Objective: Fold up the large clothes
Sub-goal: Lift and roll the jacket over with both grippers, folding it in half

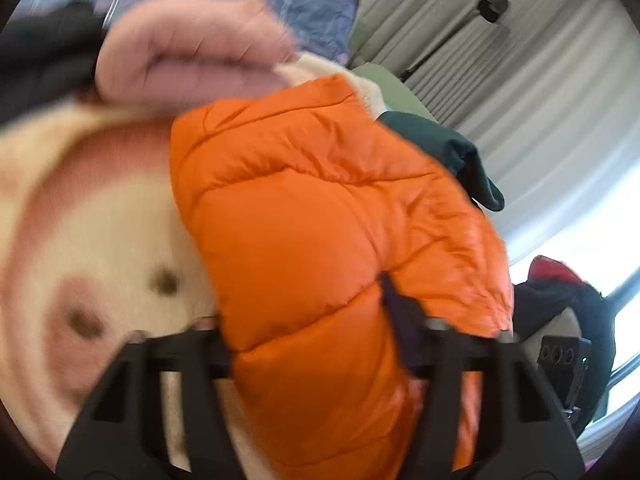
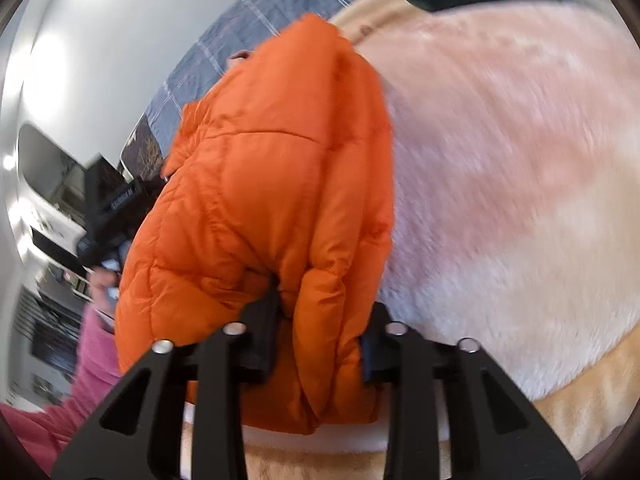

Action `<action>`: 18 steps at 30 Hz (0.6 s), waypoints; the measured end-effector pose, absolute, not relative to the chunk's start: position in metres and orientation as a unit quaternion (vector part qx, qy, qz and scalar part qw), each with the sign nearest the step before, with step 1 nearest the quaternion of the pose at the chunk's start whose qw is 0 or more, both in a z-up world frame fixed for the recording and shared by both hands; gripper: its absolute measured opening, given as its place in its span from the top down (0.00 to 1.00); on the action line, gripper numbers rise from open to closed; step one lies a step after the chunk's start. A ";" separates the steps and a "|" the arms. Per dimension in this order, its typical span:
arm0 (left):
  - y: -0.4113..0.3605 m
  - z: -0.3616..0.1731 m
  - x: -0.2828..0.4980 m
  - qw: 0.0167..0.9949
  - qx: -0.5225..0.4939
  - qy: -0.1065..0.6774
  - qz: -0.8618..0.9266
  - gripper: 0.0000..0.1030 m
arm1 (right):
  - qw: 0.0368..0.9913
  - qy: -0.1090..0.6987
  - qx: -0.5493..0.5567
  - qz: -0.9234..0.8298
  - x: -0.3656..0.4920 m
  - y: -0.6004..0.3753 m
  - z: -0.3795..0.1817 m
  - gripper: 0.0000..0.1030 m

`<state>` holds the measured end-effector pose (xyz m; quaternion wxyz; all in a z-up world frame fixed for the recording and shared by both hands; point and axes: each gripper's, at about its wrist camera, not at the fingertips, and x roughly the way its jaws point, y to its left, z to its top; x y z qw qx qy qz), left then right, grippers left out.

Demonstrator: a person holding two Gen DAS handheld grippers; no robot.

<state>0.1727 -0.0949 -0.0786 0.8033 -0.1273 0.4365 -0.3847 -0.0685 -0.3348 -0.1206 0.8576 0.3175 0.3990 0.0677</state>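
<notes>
An orange puffer jacket fills the middle of the left wrist view. My left gripper is shut on its edge, with the padded fabric bulging between the black fingers. The same jacket hangs in the right wrist view, where my right gripper is shut on another bunched edge. The jacket is lifted above a cream and pink fluffy blanket. The other gripper shows behind the jacket's left side in the right wrist view. Both views are blurred.
A folded pink garment lies on the blanket beyond the jacket. A dark green garment and a dark pile with red lie right. A blue checked bedcover, grey curtains and a lamp stand behind.
</notes>
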 end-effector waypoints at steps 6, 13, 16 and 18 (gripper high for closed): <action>-0.118 0.018 0.160 0.854 -0.059 0.328 -0.399 0.63 | 0.901 0.341 0.261 0.069 -0.057 -0.330 -0.074 0.84; -0.189 0.104 0.190 0.890 0.041 0.229 -0.392 0.64 | 0.935 0.283 0.209 0.044 0.008 -0.369 -0.023 0.85; -0.230 0.122 0.235 0.901 0.073 0.217 -0.369 0.64 | 0.941 0.267 0.205 0.024 0.055 -0.397 -0.009 0.85; -0.261 0.130 0.269 0.910 0.102 0.204 -0.345 0.64 | 0.946 0.258 0.196 0.006 0.091 -0.412 -0.004 0.85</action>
